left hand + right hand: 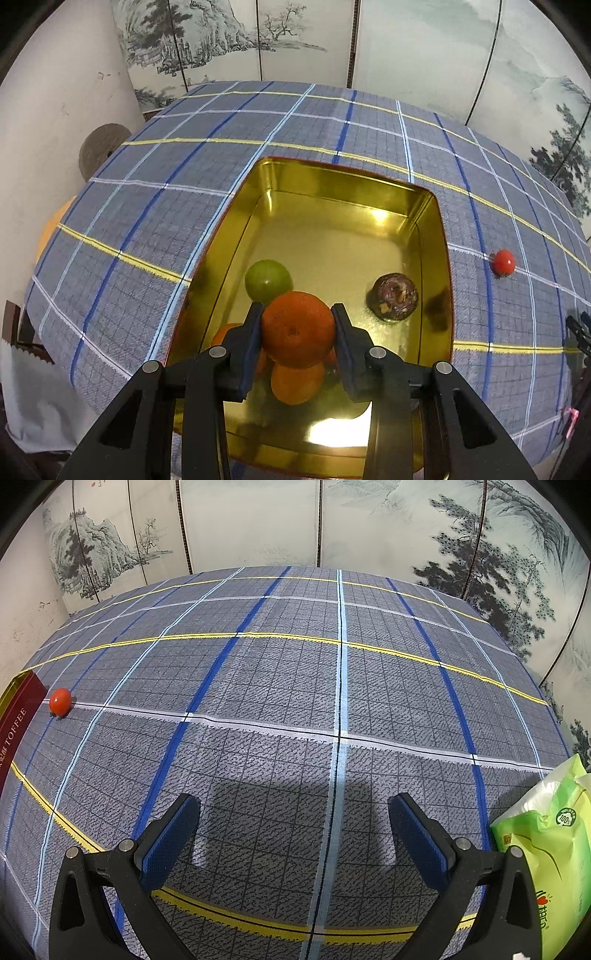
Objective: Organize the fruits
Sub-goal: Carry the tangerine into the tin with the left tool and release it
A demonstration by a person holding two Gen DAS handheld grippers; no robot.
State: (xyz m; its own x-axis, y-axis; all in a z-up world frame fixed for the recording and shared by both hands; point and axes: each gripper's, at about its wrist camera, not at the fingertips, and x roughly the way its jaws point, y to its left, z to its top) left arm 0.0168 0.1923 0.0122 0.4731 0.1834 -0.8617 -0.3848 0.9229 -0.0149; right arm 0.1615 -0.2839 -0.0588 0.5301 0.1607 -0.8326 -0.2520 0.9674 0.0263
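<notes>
Your left hand-held gripper (297, 325) clamps an orange (297, 328) above the gold tin (332, 184), which already holds three fruits; your right hand-held gripper (295, 823) gapes, empty; one red fruit (502, 262) remains on the bench beside the tin's right edge

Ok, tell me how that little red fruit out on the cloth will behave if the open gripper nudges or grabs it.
The red fruit is round and lies free on the flat tablecloth, so a nudge would probably roll it. Its skin looks glossy, so it may slip between the pads. It is small beside the wide-open right gripper, so it looks light and perhaps easily squashed.
</notes>
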